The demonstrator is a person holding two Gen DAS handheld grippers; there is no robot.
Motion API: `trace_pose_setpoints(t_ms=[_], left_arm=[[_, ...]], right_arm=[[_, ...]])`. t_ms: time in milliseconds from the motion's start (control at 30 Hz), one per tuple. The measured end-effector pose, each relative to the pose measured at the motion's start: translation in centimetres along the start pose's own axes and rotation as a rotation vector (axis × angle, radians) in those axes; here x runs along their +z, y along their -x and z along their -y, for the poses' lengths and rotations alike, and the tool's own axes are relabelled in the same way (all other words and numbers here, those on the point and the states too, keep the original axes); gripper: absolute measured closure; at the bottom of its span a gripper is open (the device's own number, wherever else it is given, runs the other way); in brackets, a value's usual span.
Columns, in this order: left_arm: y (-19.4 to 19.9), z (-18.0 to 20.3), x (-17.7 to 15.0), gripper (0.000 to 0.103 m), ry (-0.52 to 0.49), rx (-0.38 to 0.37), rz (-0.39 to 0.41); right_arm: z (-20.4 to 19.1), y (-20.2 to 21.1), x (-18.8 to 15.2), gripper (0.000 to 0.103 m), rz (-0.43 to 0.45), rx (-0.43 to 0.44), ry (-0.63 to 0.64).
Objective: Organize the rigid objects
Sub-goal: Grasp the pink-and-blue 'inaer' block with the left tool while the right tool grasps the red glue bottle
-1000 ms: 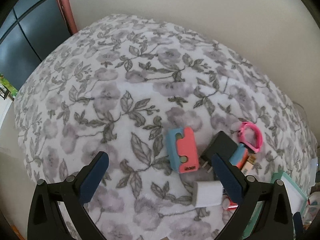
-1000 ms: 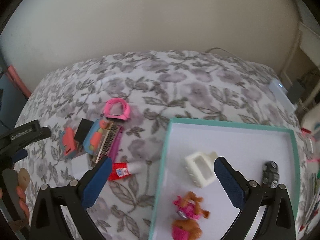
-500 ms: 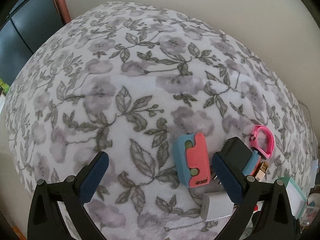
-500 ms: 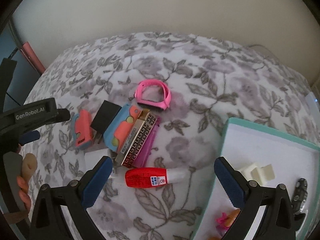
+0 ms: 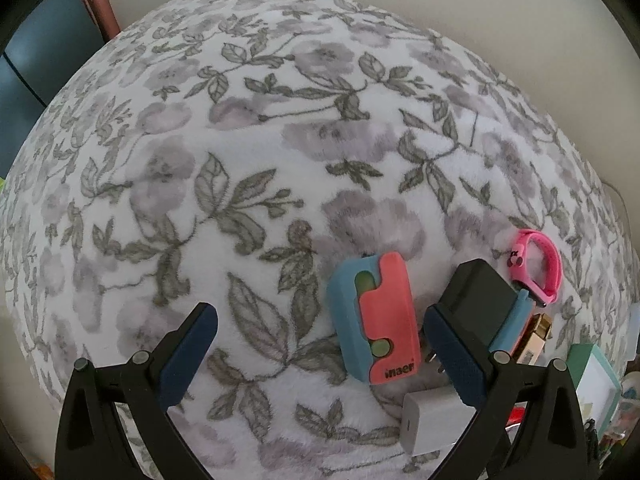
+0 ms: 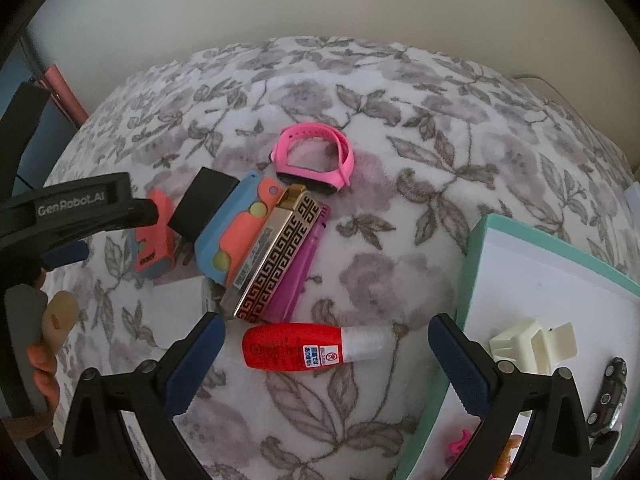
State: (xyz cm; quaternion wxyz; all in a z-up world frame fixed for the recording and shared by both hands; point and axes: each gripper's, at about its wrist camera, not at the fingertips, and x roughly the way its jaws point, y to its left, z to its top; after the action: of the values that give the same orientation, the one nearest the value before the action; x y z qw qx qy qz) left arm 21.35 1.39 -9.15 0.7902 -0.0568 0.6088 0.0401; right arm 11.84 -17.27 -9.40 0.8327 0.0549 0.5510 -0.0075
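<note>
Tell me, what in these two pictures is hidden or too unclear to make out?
- White plug cube: left view, half behind the open left tongs; right view, only a shaded patch.
- Black charger block: prongs mostly hidden by the tongs finger.
- Small pink and orange toys in the teal-rimmed white tray: right view, cut off by the bottom edge, behind the open right tongs.
- Red glue bottle: label print too small to read.

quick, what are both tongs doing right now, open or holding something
Left tongs: open, empty, above the pink-and-blue case.
Right tongs: open, empty, straddling the red tube.
</note>
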Motion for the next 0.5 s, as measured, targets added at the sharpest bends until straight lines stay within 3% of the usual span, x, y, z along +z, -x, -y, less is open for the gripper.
trace_pose_setpoints(t_ms=[400,500], left_arm=[[-1.1,1.2,-0.2,0.001,-0.038,0.009,-0.002],[-1.5,1.5,-0.5,0.010,-0.043,0.003,-0.004]], right_arm=[[-1.4,-0.8,-0.6,0.000,-0.013,-0.092,0.108],[-1.7,-1.0,-0.7,0.000,-0.011,-0.101,0.116]])
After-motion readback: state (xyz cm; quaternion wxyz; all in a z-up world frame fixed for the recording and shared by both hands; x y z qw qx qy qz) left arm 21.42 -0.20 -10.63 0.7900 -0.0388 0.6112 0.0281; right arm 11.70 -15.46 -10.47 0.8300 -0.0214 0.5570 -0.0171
